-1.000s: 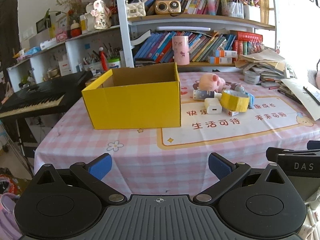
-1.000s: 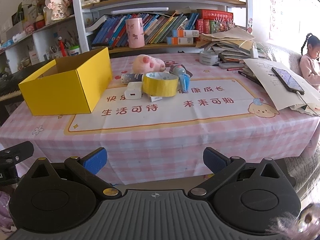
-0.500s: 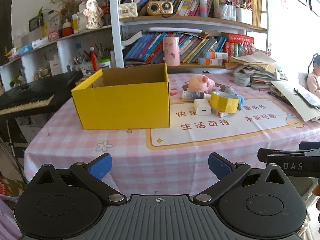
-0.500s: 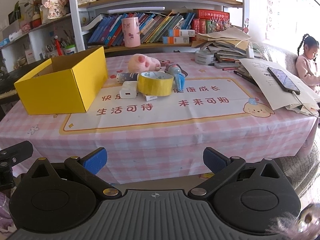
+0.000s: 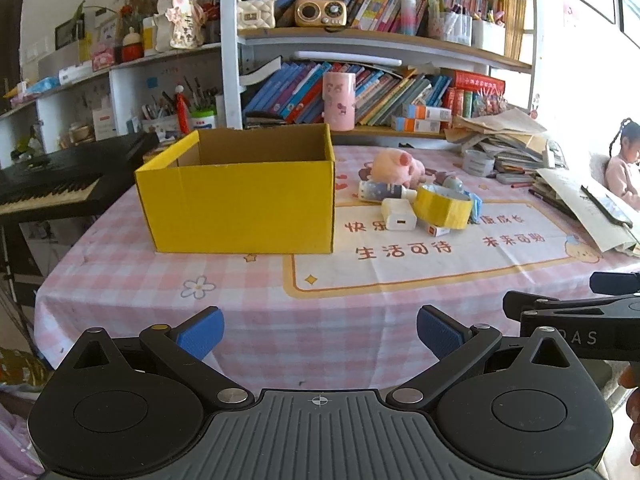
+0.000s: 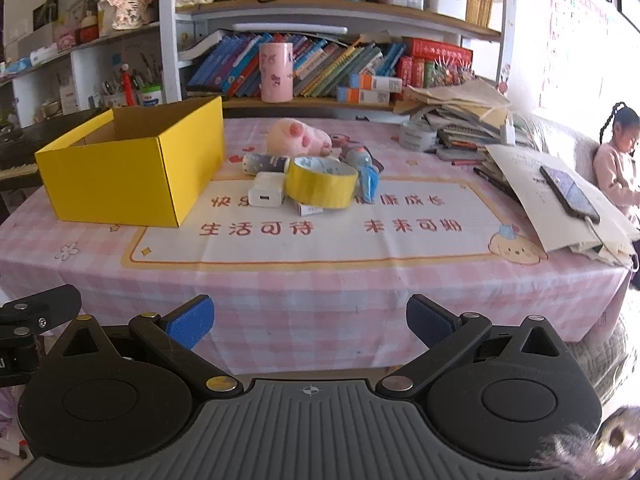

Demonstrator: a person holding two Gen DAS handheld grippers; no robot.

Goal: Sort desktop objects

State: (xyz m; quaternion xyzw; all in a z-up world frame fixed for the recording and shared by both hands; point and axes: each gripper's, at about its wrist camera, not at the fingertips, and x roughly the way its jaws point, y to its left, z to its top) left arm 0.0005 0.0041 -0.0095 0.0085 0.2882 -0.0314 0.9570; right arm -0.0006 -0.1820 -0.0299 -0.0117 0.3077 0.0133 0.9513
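**A:** Desktop objects first: where do they sit on your feed?

**B:** They are bunched together toward the far edge of the surface (image 6: 320,280), on the pink checked cloth. I see a yellow tape roll (image 6: 321,187) with a white charger (image 6: 265,195) touching its left side and a small white box (image 6: 309,210) half tucked under its near rim. Behind those lie a small bottle (image 6: 265,163) on its side and a pink plush pig (image 6: 298,141). A blue-and-grey item (image 6: 365,171) lies at the right of the roll; I cannot tell what it is.

**A:** And the container?

**B:** The yellow box (image 5: 240,204) stands open toward the left edge, just left of the cluster and apart from it. From the left camera I see only brown cardboard on its far inner wall; its floor is hidden from me.

**A:** Your tools?

**B:** Both hang off the near edge, well short of everything. My left gripper (image 5: 320,330) has its blue-padded fingers (image 5: 201,331) spread wide with nothing between them. My right gripper (image 6: 310,320) is the same: fingers (image 6: 191,320) parted, holding nothing. Part of the right gripper's body shows at the right edge of my left view.

**A:** Anything else on there?

**B:** A messy stack of books and papers (image 6: 456,120) fills the far right corner, and a phone (image 6: 570,192) rests on a paper sheet at the right edge. A bookshelf (image 5: 360,40) stands behind the surface, a keyboard (image 5: 52,192) to its left, and a person (image 6: 618,160) sits beyond the right side.
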